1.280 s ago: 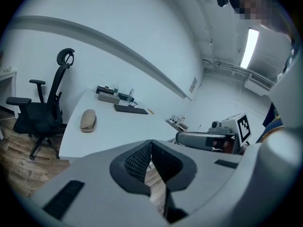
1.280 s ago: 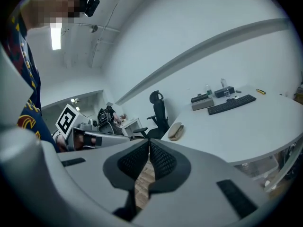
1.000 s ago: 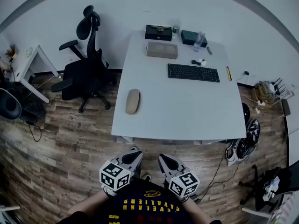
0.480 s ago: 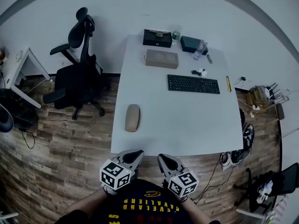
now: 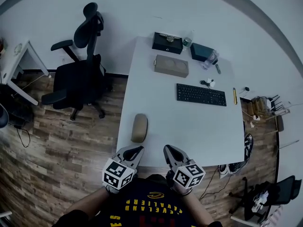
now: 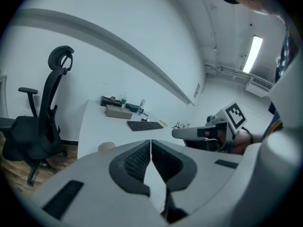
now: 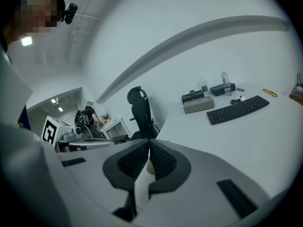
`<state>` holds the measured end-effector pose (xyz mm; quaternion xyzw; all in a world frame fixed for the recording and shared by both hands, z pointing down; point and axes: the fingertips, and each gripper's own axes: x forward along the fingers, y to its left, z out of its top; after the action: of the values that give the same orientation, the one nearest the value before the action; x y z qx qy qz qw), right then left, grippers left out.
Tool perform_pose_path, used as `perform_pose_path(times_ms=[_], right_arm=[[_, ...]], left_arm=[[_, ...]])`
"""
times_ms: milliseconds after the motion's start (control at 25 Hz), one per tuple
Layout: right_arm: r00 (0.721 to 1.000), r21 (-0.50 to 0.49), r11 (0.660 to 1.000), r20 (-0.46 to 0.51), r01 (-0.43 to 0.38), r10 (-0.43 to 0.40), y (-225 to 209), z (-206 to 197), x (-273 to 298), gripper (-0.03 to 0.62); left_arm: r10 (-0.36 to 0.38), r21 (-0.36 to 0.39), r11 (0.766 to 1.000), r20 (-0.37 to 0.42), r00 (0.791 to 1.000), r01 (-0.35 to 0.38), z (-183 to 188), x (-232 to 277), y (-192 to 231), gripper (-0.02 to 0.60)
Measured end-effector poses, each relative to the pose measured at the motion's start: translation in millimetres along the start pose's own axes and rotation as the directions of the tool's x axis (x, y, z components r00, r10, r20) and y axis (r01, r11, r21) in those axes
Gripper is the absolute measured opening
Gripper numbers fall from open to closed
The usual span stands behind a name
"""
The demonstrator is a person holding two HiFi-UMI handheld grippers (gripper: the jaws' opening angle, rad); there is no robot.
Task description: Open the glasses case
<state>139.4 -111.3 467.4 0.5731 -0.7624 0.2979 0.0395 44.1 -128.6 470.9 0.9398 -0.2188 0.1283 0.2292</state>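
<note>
Near the front-left edge of the counter lay one tan glasses case, its long axis running straight away from the person. Left hand-held gripper and right hand-held gripper, two in all, hung side by side just short of the case. Each had its jaws pressed together on nothing.

The table is showing plain white, and the glasses case is showing tan. The keyboard and the chair are showing black, and the pen yellow. The floor is showing brown wood-plank grain. The left gripper and right gripper are showing pale grey with dark ribbed inner faces and black-and-white square markers. The person's shirt is showing black with yellow lettering.
</note>
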Motion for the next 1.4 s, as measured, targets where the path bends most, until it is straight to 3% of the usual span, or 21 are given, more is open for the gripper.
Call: perform_pose_path(times_ms=[240, 440, 760, 840, 960, 1400], right_arm=[[0.997, 0.055, 0.998, -0.078, 0.007, -0.003, -21, -3, 41, 0.02], [0.984, 0.126, 0.992, -0.174, -0.01, 0.032, -39, -29, 75, 0.02], [0.945, 0.184, 0.983, -0.314, -0.031, 0.089, -47, -77, 111, 0.023], [0.933, 0.178, 0.983, -0.346, -0.039, 0.1, -48, -86, 119, 0.049], [0.916, 0.195, 0.98, -0.385, -0.044, 0.118, -52, -98, 129, 0.089], [0.892, 0.377, 0.926, -0.407, -0.032, 0.196, -68, -121, 156, 0.089]], left_arm=[[0.062, 0.047, 0.997, -0.043, 0.997, -0.06, -5, 22, 25, 0.014], [0.15, 0.084, 0.986, -0.101, 0.984, -0.142, -24, 38, 46, 0.019], [0.281, 0.131, 0.957, -0.221, 0.934, -0.258, -62, 61, 71, 0.223], [0.297, 0.141, 0.953, -0.247, 0.923, -0.269, -69, 69, 76, 0.257], [0.316, 0.175, 0.945, -0.286, 0.905, -0.275, -81, 80, 82, 0.273], [0.409, 0.261, 0.905, -0.315, 0.857, -0.336, -98, 88, 97, 0.291]])
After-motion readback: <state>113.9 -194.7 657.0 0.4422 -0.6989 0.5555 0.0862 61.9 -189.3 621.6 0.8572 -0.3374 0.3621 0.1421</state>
